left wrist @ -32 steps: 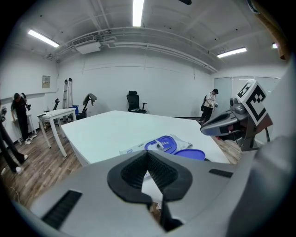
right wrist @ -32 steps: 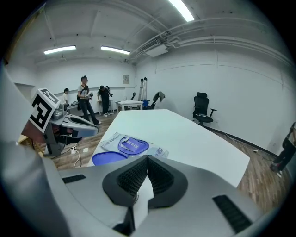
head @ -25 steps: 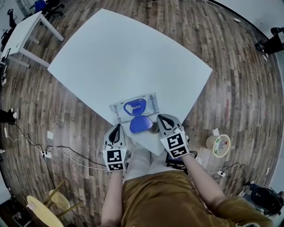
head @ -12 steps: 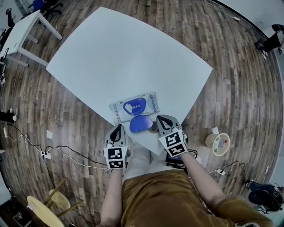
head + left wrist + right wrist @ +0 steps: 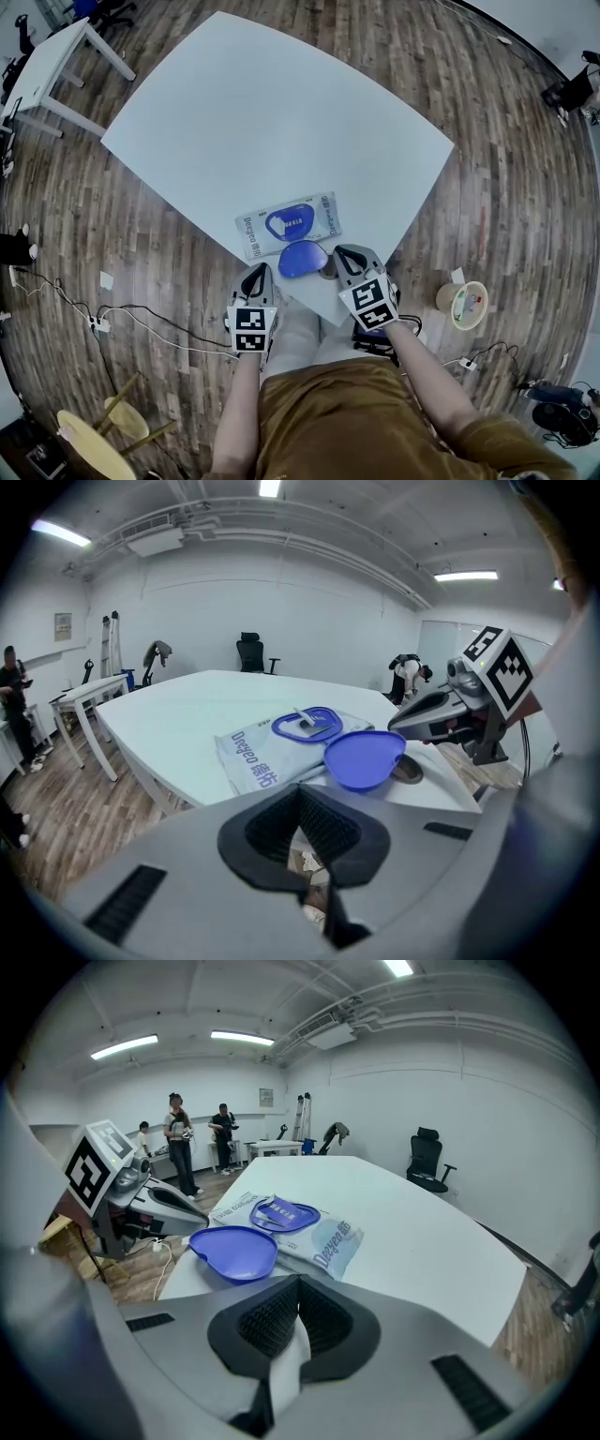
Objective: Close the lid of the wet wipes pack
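While its rounded blue lid (image 5: pixel 302 258) gapes, the pack (image 5: pixel 255 232) lies flat.

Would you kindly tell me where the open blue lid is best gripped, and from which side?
Grip the lid at its free rim, coming from the person's side. It lies flipped open toward the person, hinged at the near edge of the pack, so that rim likely swings easiest.

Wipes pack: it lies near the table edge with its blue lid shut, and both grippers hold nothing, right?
Not quite. The lid is open, folded back toward the person, as the head view shows. The pack does lie near the table edge, and the left gripper and right gripper hold nothing.
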